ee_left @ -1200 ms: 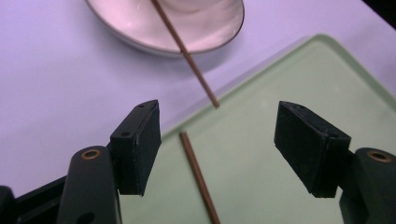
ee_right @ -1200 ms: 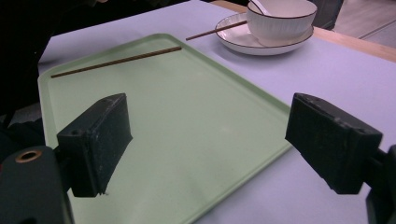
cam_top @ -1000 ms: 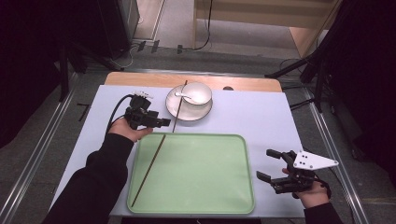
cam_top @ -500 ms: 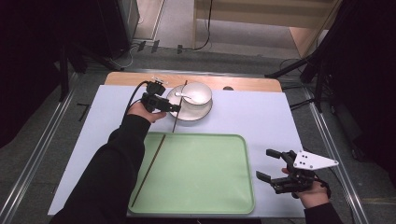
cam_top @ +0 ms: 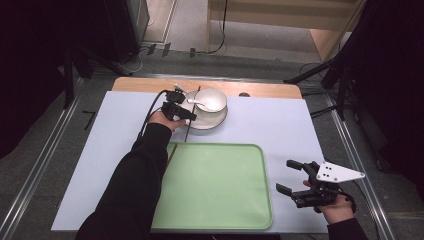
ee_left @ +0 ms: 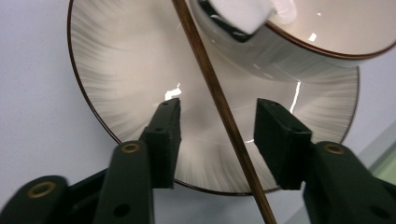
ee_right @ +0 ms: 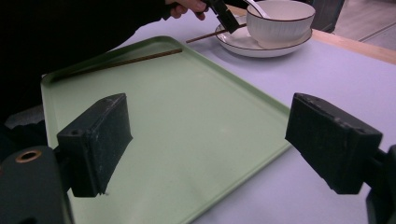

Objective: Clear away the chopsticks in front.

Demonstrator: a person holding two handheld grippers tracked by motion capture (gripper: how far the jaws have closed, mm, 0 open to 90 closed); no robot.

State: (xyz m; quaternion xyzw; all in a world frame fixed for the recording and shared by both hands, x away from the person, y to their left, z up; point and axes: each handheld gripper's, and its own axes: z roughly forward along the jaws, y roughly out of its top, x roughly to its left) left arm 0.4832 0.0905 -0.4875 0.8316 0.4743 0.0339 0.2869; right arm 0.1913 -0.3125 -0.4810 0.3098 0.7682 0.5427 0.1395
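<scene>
On a pale counter [cam_top: 280, 125], a green tray [cam_top: 220, 185] carries one brown chopstick [ee_right: 126, 61] along its left edge, seemingly a collecting place for the tableware. Beyond it, a ribbed plate [ee_left: 121, 70] holds a white bowl [cam_top: 210, 100] with a spoon [cam_top: 196, 103]. The left tongs [ee_left: 218, 123] hang open astride a second chopstick [ee_left: 219, 105] lying across the plate, apparently about to pinch it. The right tongs [ee_right: 212, 140] wait wide open and empty beside the tray. No writing is legible.
</scene>
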